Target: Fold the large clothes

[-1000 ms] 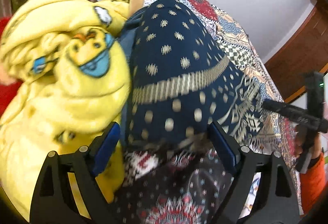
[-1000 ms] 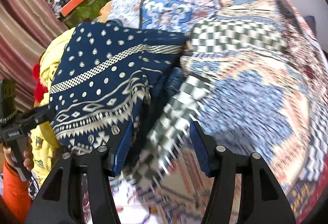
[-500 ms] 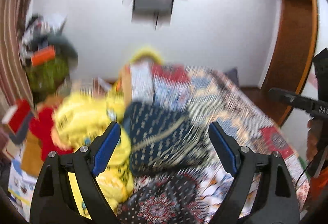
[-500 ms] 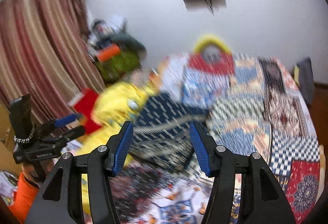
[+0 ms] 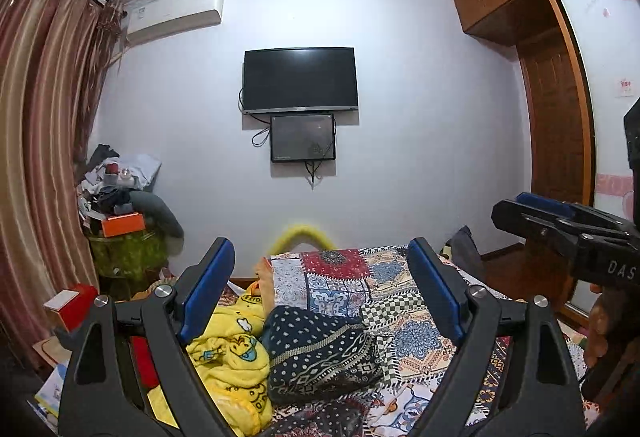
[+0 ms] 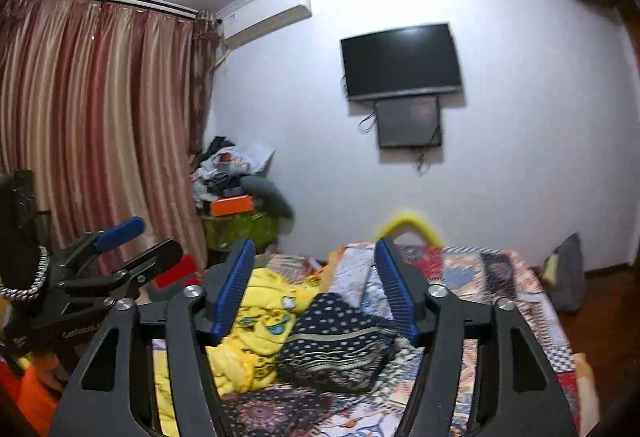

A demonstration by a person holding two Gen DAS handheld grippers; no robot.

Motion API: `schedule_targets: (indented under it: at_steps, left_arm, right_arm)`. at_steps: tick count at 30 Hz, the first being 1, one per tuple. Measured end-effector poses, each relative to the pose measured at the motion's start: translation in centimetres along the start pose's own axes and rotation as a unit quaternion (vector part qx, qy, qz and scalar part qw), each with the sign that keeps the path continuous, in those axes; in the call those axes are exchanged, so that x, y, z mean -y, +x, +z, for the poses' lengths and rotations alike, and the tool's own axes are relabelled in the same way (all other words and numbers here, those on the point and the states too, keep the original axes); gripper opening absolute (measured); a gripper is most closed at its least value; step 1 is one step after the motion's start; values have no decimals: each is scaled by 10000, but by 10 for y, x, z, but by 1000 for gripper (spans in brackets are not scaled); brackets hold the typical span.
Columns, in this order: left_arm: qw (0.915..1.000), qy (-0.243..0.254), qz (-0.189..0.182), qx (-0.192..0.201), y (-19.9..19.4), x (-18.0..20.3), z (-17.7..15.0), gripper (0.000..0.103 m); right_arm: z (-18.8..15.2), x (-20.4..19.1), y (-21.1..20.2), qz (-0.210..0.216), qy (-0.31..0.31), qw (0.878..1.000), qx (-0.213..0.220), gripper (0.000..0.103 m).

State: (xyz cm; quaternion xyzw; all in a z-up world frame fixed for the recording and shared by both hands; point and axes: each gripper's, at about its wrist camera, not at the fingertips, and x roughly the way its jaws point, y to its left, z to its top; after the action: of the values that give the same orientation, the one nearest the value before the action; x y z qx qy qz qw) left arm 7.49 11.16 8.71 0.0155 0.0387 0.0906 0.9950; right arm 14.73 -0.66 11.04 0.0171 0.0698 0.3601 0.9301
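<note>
Striped pink curtain (image 5: 44,141) hangs at the left edge, then fluffy yellow blanket (image 5: 228,361), bunched, touching the folded navy dotted garment (image 5: 320,353) on the patchwork bedspread (image 5: 416,321). Both tools have pulled up and back from the cloth since 1 second ago. Left gripper (image 5: 320,297) gapes wide, empty; right gripper (image 6: 316,289) likewise, holding nothing. Bare quilt stretches rightward toward the wooden wardrobe (image 5: 556,141).

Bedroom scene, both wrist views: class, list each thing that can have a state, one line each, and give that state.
Left gripper: open, empty.
Right gripper: open, empty.
Navy patterned garment: folded, lying on the bed.
Yellow cartoon blanket: crumpled, unfolded.
Television: off.
Curtains: drawn.
</note>
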Motion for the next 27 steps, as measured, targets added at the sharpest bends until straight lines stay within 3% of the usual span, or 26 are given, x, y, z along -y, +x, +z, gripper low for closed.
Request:
schedule_targets:
  at_steps: [2,9,27]
  left_arm:
    - [10000,-86,-5,-22,-3,2,-5,101]
    - [9999,-54,-82,-66,-14,8,-11,103]
    - [9997,-168,60,-173,-9,5,-17,103]
  right_arm:
    - [-4,-1,-3,-76,46,9999,70,78]
    - [-3,-3,-2,-497,-93,9987,-29,102]
    - [-15,2,-3,-576,-41,9982,-136,103]
